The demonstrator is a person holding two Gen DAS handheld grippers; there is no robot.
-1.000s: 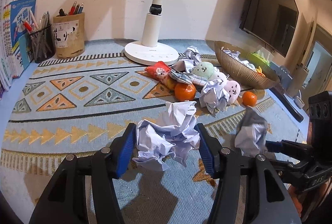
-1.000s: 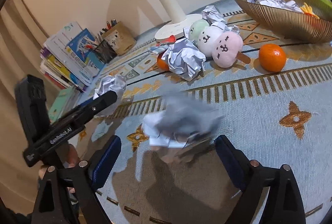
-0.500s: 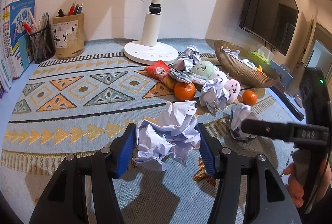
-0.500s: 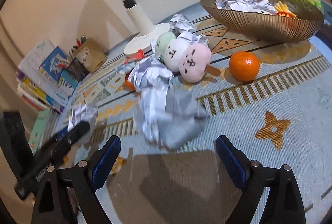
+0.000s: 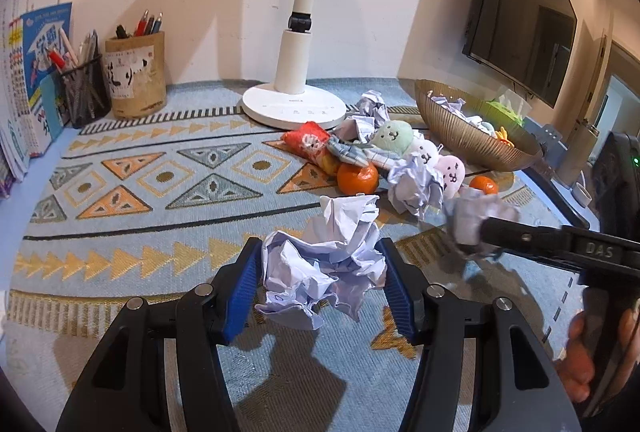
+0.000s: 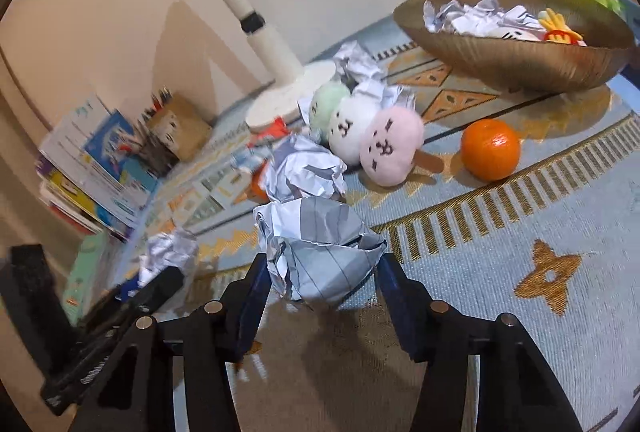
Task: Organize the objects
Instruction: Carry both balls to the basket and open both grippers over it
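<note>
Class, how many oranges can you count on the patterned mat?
2: the left orange beside the red snack packet, the right orange beside the pink plush, near the bowl. More may hide under clutter.

The right gripper (image 6: 320, 288) has closed its fingers (image 6: 256, 296) on the lined paper ball (image 6: 316, 252), formerly lying loose between them.

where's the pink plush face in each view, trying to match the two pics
Left wrist view: the pink plush sits right of centre, between a crumpled paper ball and a small orange.
Right wrist view: the pink plush is centre, upper half, left of that small orange.
Shared landmark: the gold bowl, behind the plush in both.
</note>
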